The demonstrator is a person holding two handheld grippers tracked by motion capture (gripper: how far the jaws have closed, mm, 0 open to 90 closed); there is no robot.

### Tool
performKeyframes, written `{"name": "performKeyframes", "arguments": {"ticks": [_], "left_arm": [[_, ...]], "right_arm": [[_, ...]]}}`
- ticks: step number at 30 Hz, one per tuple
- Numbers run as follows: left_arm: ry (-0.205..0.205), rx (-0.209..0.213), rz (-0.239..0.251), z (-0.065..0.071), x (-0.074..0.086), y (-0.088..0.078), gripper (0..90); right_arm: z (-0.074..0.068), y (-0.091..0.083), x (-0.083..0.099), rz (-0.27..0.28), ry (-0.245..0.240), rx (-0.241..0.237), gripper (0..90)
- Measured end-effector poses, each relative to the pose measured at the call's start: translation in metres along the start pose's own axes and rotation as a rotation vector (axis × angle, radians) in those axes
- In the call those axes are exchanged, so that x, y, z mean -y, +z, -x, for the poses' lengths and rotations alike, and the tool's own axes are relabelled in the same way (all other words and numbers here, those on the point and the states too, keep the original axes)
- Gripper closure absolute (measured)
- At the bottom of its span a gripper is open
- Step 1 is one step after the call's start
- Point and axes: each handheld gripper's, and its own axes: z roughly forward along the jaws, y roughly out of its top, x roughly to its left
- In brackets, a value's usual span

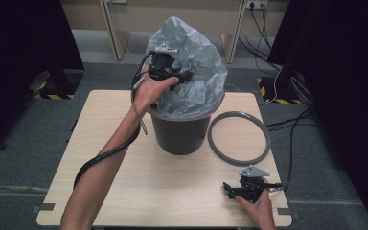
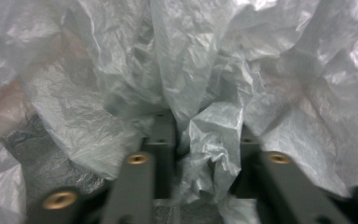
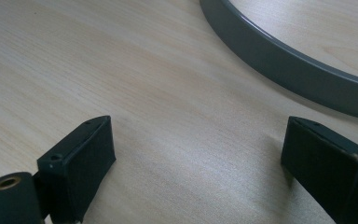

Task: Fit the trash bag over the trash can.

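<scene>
Crinkled translucent grey bag (image 2: 121, 70), billowing above bin (image 1: 179, 134)

Worktop (image 1: 124, 191): pale wood-grain top, rounded corners, set square in mid-room. Floor (image 1: 24, 158): grey carpet, a seam line running across at the near left. Black curtains (image 1: 19, 38) hang at far left; more black drapes (image 1: 335, 57) fill the right side, near to far. Yellow-and-black hazard tape (image 1: 273, 93) marks stand bases at far left and far right. Black cables (image 1: 297, 124) trail over the floor at right, rising to a wall socket (image 1: 256, 5) at far right. Light wooden legs (image 1: 110, 28) stand against the beige far wall. Lighting even, soft, few shadows.
</scene>
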Motion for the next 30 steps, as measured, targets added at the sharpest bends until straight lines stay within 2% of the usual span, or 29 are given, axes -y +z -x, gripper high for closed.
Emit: {"name": "performKeyframes", "arguments": {"ticks": [5, 10, 13, 15, 17, 20, 23, 28, 30], "left_arm": [[-0.067, 0.020, 0.026, -0.001, -0.004, -0.012, 32.7], [-0.063, 0.028, 0.049, -0.003, -0.002, -0.033, 29.3], [-0.040, 0.009, 0.040, -0.009, 0.004, -0.047, 28.8], [-0.031, -0.019, 0.042, -0.015, 0.010, -0.058, 28.6], [-0.033, -0.032, 0.059, -0.022, 0.016, -0.068, 28.3], [-0.038, -0.059, 0.080, -0.031, 0.025, -0.083, 28.3], [-0.026, -0.103, 0.071, -0.040, 0.036, -0.092, 28.3], [-0.043, -0.135, 0.058, -0.051, 0.058, -0.098, 28.0], [-0.010, -0.159, 0.041, -0.047, 0.070, -0.096, 27.1]], "right_arm": [[0.000, 0.000, 0.000, 0.000, -0.001, 0.000, 10.0], [0.000, 0.000, 0.000, 0.002, 0.001, -0.002, 10.3], [0.004, -0.001, -0.001, 0.011, 0.020, -0.018, 14.8], [0.009, -0.004, -0.004, 0.026, 0.032, -0.039, 16.9], [0.013, -0.010, -0.010, 0.053, 0.035, -0.032, 16.8], [0.019, -0.022, -0.026, 0.111, 0.043, -0.021, 16.8], [0.023, -0.034, -0.049, 0.160, 0.049, -0.020, 16.9], [0.027, -0.060, -0.099, 0.258, 0.008, -0.013, 16.8], [0.029, -0.072, -0.120, 0.294, -0.009, -0.003, 16.6]]}}
